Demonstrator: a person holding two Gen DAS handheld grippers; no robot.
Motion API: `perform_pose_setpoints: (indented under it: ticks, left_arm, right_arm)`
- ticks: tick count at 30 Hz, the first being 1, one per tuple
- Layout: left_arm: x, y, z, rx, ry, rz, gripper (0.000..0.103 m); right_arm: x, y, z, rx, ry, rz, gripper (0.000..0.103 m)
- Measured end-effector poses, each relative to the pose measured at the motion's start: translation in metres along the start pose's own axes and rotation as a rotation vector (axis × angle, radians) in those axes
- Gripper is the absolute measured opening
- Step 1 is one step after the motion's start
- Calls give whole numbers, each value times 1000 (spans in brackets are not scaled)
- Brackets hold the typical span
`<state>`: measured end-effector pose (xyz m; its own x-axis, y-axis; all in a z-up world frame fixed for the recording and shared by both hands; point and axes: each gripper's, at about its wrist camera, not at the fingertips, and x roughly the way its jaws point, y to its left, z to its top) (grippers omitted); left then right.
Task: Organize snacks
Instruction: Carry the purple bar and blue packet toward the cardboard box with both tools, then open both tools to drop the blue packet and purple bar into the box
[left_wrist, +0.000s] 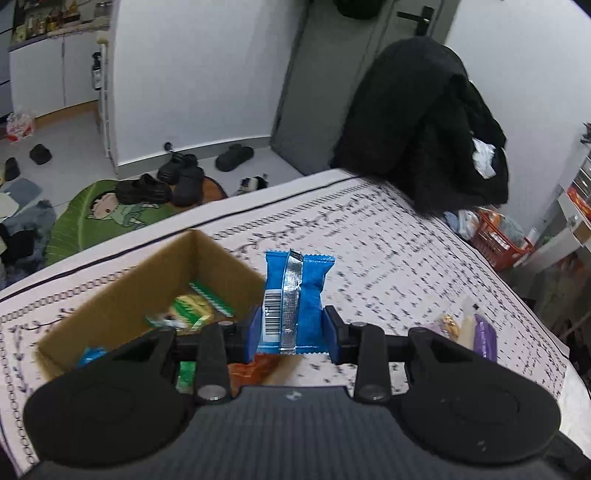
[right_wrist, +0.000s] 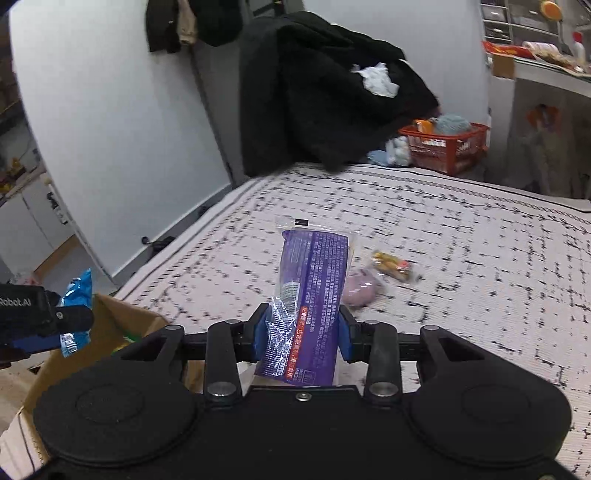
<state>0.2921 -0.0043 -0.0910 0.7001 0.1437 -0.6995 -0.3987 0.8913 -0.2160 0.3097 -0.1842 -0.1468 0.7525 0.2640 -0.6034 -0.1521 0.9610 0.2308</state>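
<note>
wrist views angled down, sharing patterned bed (left_wrist: 406, 240)

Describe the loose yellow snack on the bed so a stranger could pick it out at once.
On the pink patterned bedspread, look beyond the purple packet clamped in the right gripper. The small clear-wrapped yellow snack lies right of a round lilac packet; it alone is yellow with a red end.

left gripper (left_wrist: 291, 332): matte black body, ribbed dark grey top plate with small white logo, two round black side discs, blue pads on its jaws, silver pivot pins | right gripper (right_wrist: 304, 328): same black build, smooth black top plate with one silver screw, blue pads | left gripper from the right wrist view: white "Robot.AI" lettering on black housing
</note>
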Motion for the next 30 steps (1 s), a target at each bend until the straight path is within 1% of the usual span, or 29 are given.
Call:
perform_pose_setpoints:
  ticks: [8,17,26,30]
  left_arm:
    - [-10,35,6,-38,-7,32,35]
    - [-11,71,10,-78,9,56,35]
    - [2,98,7,-94,46,47,35]
    - [12,109,1,-122,67,41,35]
  right_arm:
    - [-6,29,-2,-40,-8,49,37]
    - [-6,63,-8,-79,-4,100,37]
    - [-3,96,-18,-158,13,108,37]
    - [3,111,-21,-174,28,112,37]
